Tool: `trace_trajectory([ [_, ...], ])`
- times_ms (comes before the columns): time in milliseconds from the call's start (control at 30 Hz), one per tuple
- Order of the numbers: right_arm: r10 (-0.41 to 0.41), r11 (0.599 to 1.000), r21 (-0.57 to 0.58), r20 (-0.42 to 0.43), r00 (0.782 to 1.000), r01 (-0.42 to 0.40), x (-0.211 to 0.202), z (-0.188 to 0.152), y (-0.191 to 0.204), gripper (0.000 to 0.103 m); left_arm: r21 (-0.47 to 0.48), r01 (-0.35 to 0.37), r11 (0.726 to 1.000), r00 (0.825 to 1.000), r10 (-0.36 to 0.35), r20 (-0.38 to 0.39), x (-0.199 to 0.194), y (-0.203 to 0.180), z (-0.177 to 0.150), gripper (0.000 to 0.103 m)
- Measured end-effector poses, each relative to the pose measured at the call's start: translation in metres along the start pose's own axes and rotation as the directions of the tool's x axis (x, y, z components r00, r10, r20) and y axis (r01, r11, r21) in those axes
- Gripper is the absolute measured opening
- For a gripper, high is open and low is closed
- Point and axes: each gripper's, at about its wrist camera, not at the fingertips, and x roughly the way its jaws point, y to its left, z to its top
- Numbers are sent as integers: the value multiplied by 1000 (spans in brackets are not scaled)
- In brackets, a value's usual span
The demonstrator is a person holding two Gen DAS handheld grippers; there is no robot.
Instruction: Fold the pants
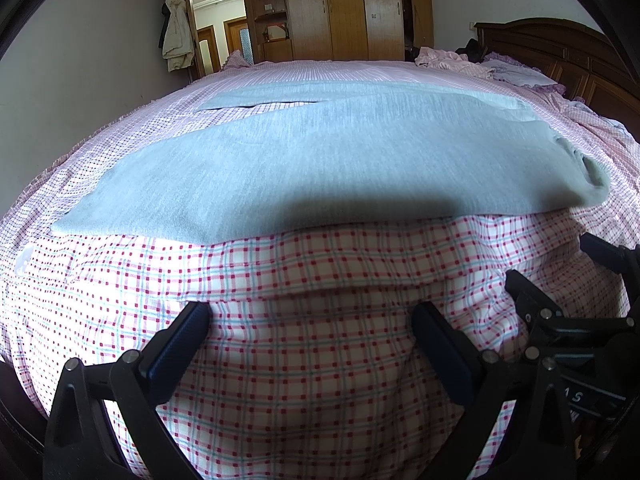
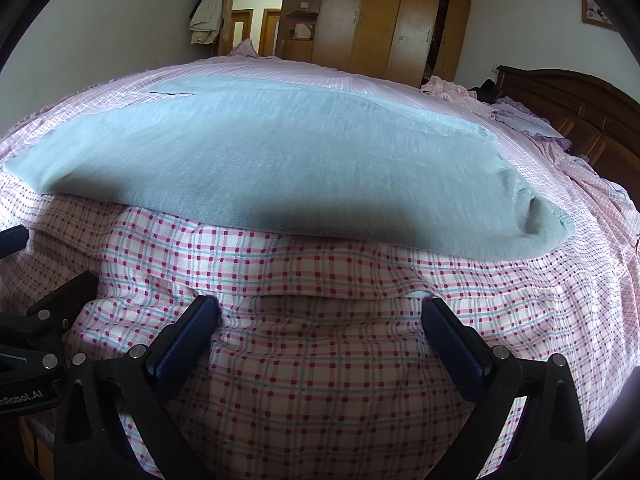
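Grey pants (image 1: 320,152) lie flat across the bed, legs stretched to the left and the waist end bunched at the right; they also show in the right wrist view (image 2: 280,160). The near leg lies over most of the far leg. My left gripper (image 1: 312,320) is open and empty over the checked bedspread, short of the pants' near edge. My right gripper (image 2: 320,312) is open and empty too, just short of the same near edge. The right gripper's body (image 1: 580,320) shows beside the left one.
The bed has a pink checked bedspread (image 1: 300,360). Pink clothes (image 1: 448,62) and a pillow (image 1: 516,72) lie at the far right by the dark wooden headboard (image 1: 560,48). A wooden wardrobe (image 1: 348,8) and a doorway (image 1: 220,24) stand behind.
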Motion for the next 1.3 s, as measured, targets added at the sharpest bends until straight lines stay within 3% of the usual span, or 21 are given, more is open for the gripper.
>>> trace_trajectory([
  [400, 5, 1000, -1, 0, 1000, -5, 3, 0, -4, 99, 11, 34, 999, 999, -33, -26, 0, 2, 16, 103],
  [467, 7, 1000, -3, -3, 1000, -7, 3, 1, -5, 99, -14, 66, 998, 997, -67, -38, 1, 10, 22, 103],
  [633, 15, 1000, -9, -16, 1000, -15, 6, 5, -8, 99, -64, 71, 995, 997, -73, -39, -3, 35, 39, 103],
  [700, 19, 1000, -10, -23, 1000, -19, 7, 6, -10, 99, -139, 113, 984, 991, -121, -48, -2, 55, 45, 103],
  [800, 23, 1000, -3, -31, 999, -24, 8, 9, -12, 99, -324, 152, 934, 986, -164, -10, -4, 101, 53, 101],
  [867, 27, 1000, 1, -35, 999, -27, 9, 11, -13, 99, -443, 179, 878, 981, -193, 14, -4, 136, 57, 98],
  [900, 28, 1000, 3, -36, 999, -28, 10, 12, -14, 99, -525, 213, 824, 973, -228, 36, -2, 162, 56, 97],
  [933, 30, 1000, 5, -37, 999, -30, 10, 12, -15, 99, -574, 206, 793, 974, -220, 46, -1, 178, 54, 96],
  [967, 31, 1000, 6, -38, 999, -30, 11, 13, -16, 99, -641, 205, 739, 975, -209, 71, -2, 201, 51, 95],
  [1000, 31, 999, 7, -38, 999, -31, 12, 14, -16, 99, -676, 216, 704, 973, -212, 90, -3, 213, 48, 95],
  [1033, 32, 999, 8, -39, 999, -32, 12, 15, -17, 99, -736, 246, 631, 965, -229, 126, -1, 235, 44, 95],
  [1100, 35, 999, 7, -42, 999, -34, 12, 17, -17, 99, -776, 282, 564, 954, -252, 163, 2, 259, 42, 91],
  [1133, 38, 999, 4, -45, 998, -38, 13, 18, -18, 99, -792, 292, 537, 950, -260, 174, 4, 271, 42, 84],
  [1167, 44, 999, -4, -50, 998, -44, 13, 20, -19, 99, -800, 297, 522, 946, -273, 173, 6, 280, 45, 68],
  [1233, 71, 997, -9, -67, 995, -72, 15, 25, -24, 99, -792, 305, 528, 938, -312, 154, 13, 287, 51, 48],
  [1300, 117, 993, 34, -82, 990, -114, 15, 29, -32, 99, -783, 306, 542, 932, -338, 130, 21, 285, 53, 38],
])
